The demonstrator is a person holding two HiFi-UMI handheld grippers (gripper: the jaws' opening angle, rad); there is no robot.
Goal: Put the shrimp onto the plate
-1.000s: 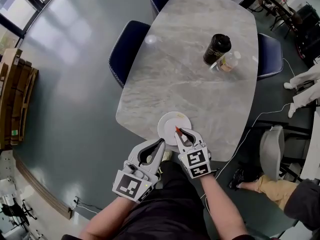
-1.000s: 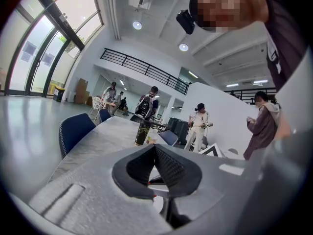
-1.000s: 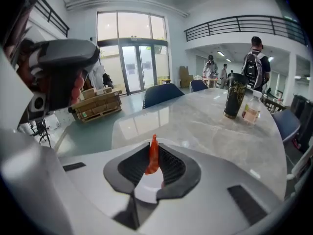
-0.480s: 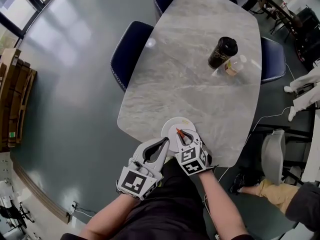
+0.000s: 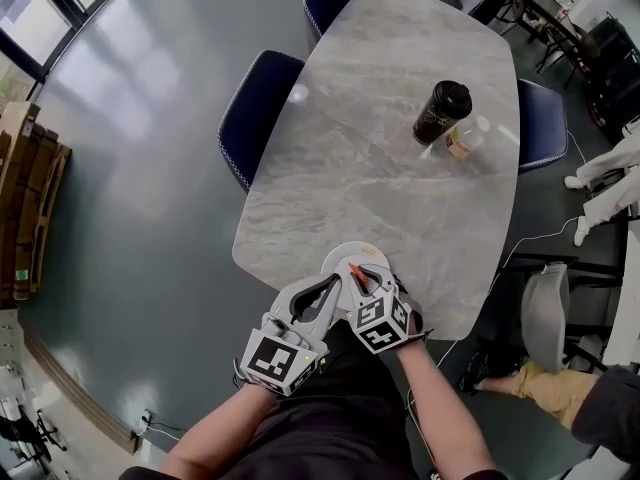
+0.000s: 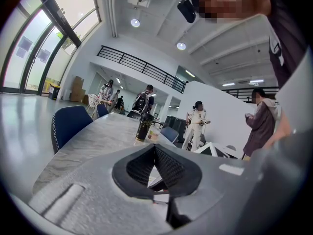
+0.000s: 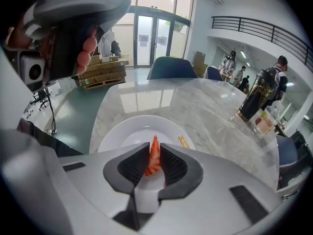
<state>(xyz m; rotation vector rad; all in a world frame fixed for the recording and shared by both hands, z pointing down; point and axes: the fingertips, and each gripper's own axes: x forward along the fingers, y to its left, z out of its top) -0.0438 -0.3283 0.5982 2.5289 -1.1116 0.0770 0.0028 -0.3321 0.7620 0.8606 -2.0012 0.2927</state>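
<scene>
The right gripper [image 7: 154, 166] pinches the shrimp [image 7: 154, 150] upright between its pads. Just ahead of and below the jaws lies the white plate [image 7: 120, 136]; the gap looks small, though it is hard to judge. Best to lower over the plate's middle, then part the jaws slowly. The left gripper [image 6: 155, 151] waits, jaws pressed together on nothing. Far beyond stands a dark bottle [image 7: 255, 99].

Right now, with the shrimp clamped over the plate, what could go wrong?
1. The right gripper pinches the orange shrimp on edge over the round white plate. When the jaws open, it might cling to a pad or tumble past the rim.
2. The plate sits near the edge of the grey marble table, with the shut left gripper beside it. A nudge could shove it off.
</scene>
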